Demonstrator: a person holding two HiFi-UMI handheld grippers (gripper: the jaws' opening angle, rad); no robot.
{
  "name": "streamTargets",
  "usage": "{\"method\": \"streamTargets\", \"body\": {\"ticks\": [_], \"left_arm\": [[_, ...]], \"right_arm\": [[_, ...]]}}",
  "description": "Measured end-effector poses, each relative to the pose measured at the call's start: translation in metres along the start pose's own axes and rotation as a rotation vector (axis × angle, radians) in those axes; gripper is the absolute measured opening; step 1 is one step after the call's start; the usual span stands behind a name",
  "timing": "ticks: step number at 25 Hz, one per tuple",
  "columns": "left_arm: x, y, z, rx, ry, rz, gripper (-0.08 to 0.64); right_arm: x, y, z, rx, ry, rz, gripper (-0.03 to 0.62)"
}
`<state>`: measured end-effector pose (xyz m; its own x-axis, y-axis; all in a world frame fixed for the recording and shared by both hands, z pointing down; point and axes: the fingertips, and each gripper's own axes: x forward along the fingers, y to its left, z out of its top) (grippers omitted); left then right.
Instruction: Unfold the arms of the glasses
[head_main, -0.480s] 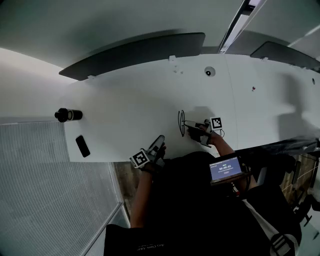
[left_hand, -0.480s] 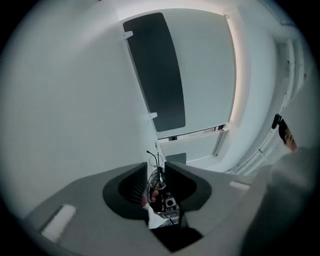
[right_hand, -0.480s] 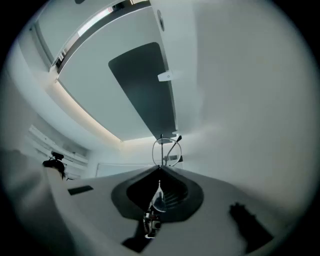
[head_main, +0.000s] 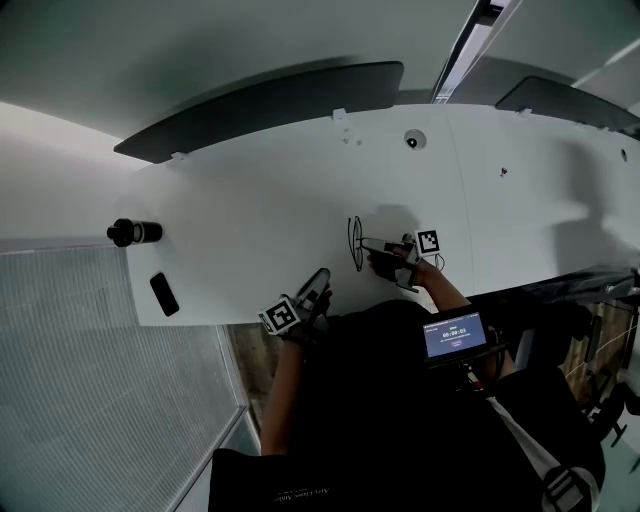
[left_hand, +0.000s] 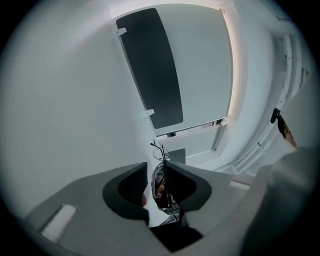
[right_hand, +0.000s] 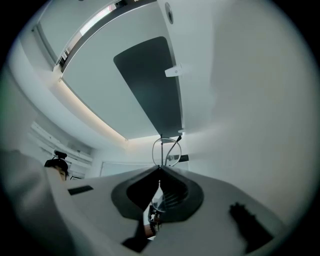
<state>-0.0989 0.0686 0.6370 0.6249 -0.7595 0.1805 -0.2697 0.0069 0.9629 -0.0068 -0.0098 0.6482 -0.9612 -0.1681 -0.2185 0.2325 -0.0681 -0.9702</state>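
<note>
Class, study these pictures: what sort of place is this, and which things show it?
Probably an office or lab workspace: a long white table with a dark divider screen along its far edge, a grey carpet-like floor beside it, and a strip light overhead.

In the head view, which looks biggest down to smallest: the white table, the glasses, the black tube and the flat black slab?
1. white table, by far.
2. glasses, thin wire but longest; maybe nearer the camera, so not sure.
3. black tube and flat black slab look about alike, so no ranking.
</note>
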Motion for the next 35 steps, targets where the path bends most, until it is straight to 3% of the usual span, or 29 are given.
{"method": "streamTargets", "body": {"ticks": [6, 9, 11, 14, 18, 23, 29, 35], "left_arm": [[0.001, -0.005, -0.002, 0.116, 0.025, 0.006, 0.091], [0.005, -0.026, -0.001, 0.089, 0.048, -0.027, 0.091], [0.004, -0.031, 0.000, 0.052, 0.070, -0.009, 0.091], [-0.004, -0.039, 0.010, 0.013, 0.055, 0.011, 0.095], [-0.011, -0.063, 0.021, -0.052, 0.041, -0.016, 0.107], [-0.013, -0.079, 0.023, 0.043, 0.131, -0.015, 0.101], [-0.013, -0.112, 0.027, -0.023, 0.075, -0.100, 0.107], [-0.017, -0.138, 0.027, 0.071, 0.117, -0.104, 0.109]], "right_arm": [[0.012, 0.018, -0.007, 0.000, 0.015, 0.032, 0.011], [0.022, 0.031, -0.015, 0.004, 0.022, 0.061, 0.011], [0.027, 0.038, -0.020, 0.008, 0.030, 0.072, 0.011], [0.033, 0.046, -0.030, 0.005, 0.044, 0.076, 0.011], [0.034, 0.057, -0.039, -0.014, 0.052, 0.071, 0.011], [0.044, 0.079, -0.047, -0.046, 0.078, 0.073, 0.011], [0.050, 0.125, -0.052, -0.082, 0.090, 0.126, 0.011], [0.055, 0.152, -0.060, -0.113, 0.116, 0.112, 0.011]]}}
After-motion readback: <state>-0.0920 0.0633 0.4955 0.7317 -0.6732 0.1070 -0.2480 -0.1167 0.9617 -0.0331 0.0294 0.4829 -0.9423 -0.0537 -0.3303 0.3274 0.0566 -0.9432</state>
